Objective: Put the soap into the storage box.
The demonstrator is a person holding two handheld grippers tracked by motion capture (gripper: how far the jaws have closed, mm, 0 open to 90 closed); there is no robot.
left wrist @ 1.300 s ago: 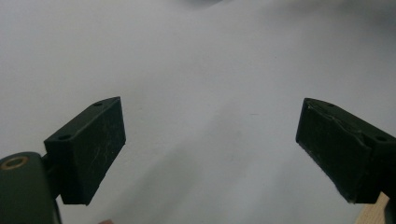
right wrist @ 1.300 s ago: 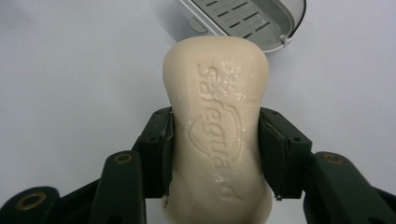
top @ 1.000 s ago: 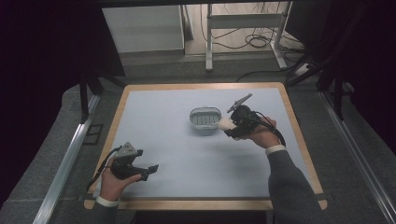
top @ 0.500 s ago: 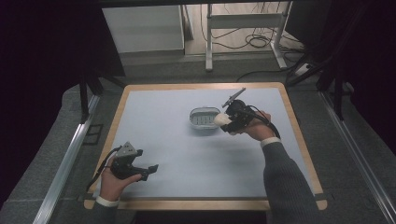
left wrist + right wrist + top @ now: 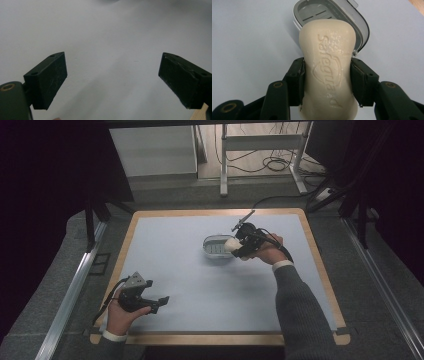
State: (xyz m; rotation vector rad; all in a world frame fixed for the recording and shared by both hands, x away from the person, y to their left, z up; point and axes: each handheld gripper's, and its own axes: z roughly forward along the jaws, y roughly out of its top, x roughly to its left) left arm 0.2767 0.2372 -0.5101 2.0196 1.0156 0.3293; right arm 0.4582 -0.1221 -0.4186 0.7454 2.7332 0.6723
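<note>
right gripper [image 5: 327, 82] clamps soap bar [image 5: 328, 67] just above soap dish [image 5: 359, 22].

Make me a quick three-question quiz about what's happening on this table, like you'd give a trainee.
1. What does the right gripper hold between its jaws?
2. True or false: the left gripper is also clamped on something.
3. Where is the soap dish relative to the held thing? A) under the left gripper B) just ahead of it, beside the right gripper C) off the table

Key:
1. A cream-coloured bar of soap, gripped at its sides.
2. False: its jaws stand wide apart with only the pale table mat between them.
3. B: in the right gripper view the grey dish lies just beyond the soap's far end.
</note>
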